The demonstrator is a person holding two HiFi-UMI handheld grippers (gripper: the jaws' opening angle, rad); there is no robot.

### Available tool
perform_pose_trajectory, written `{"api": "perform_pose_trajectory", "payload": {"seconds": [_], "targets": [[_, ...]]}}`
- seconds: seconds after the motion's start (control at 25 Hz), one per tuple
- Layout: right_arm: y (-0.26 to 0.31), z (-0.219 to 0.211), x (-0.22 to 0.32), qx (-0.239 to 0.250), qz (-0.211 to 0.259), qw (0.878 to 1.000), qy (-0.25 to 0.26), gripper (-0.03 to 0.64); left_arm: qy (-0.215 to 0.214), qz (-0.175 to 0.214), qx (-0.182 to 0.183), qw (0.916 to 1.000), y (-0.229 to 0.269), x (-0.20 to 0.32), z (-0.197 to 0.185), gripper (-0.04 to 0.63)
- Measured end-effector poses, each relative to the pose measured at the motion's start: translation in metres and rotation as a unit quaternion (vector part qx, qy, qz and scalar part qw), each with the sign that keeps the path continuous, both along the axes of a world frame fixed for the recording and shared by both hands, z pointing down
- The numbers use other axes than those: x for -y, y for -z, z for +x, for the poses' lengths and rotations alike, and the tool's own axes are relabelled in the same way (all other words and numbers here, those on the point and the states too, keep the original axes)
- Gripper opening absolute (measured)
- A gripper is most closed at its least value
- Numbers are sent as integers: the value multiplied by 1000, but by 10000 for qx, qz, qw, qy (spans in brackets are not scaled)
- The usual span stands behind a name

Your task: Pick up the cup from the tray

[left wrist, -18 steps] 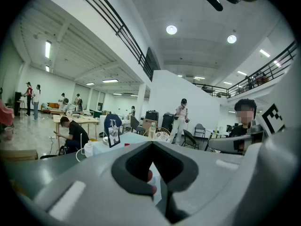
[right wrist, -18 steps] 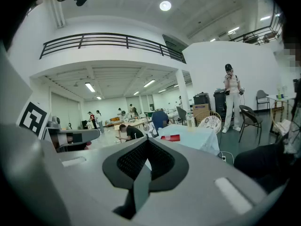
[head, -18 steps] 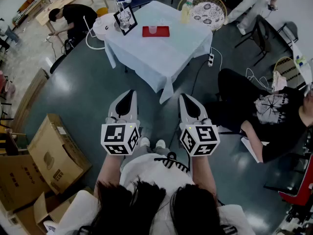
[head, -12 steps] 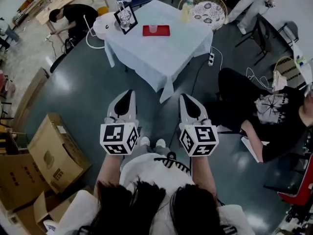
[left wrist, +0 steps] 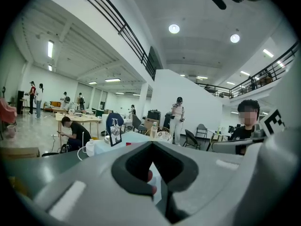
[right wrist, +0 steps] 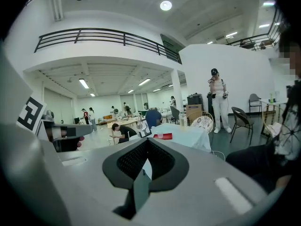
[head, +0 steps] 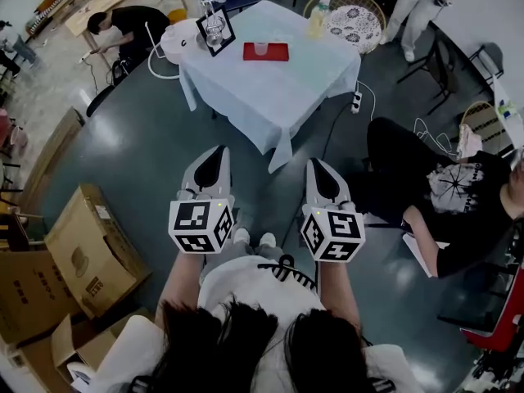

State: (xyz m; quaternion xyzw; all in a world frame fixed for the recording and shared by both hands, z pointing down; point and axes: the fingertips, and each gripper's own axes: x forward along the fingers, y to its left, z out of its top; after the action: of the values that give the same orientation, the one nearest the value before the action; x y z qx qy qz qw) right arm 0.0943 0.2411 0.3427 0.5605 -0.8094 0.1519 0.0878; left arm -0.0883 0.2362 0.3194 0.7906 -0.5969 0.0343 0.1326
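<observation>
Head view had both tools held out low in front of the person, side by side and apart, well short of the table (head: pixel 270 97) across the dark floor (head: pixel 139 146). The left gripper (head: pixel 219 151) had its jaws pressed together, tips meeting in a point, with nothing caught between them. The right gripper (head: pixel 314 164) matched it, jaws closed tight and empty, and each tool's marker cube sat just ahead of the person's wrist.

Over on the pale blue cloth, the cup (head: pixel 260 49) stood upright on the red tray (head: pixel 275 53). That tray lay flat near the middle of the tabletop, a little toward its far side. A black picture frame (head: pixel 217 33) leaned by the left edge, and a bottle (head: pixel 316 19) stood close to the far right edge. Neither gripper was anywhere near the cup.

Right gripper view looked along its closed jaws straight at the table, the red tray a small strip on the cloth beyond the tips. Left gripper view showed its closed jaws in front of the same table, with the frame off to the left.

Cardboard boxes (head: pixel 86 256) sat on the floor at the person's left, and a seated person (head: pixel 446 199) in black was at the right.
</observation>
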Motion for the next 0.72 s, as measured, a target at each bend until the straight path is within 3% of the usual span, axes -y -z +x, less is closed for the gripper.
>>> {"api": "perform_pose_trajectory", "payload": {"seconds": [0.16, 0.72], "targets": [[-1, 6, 2, -90, -1, 10000, -39, 26, -75, -4, -39, 10000, 0, 2, 9, 0], [-14, 15, 9, -138, -127, 9979, 626, 52, 5, 5, -139, 9999, -1, 10, 39, 0]]}}
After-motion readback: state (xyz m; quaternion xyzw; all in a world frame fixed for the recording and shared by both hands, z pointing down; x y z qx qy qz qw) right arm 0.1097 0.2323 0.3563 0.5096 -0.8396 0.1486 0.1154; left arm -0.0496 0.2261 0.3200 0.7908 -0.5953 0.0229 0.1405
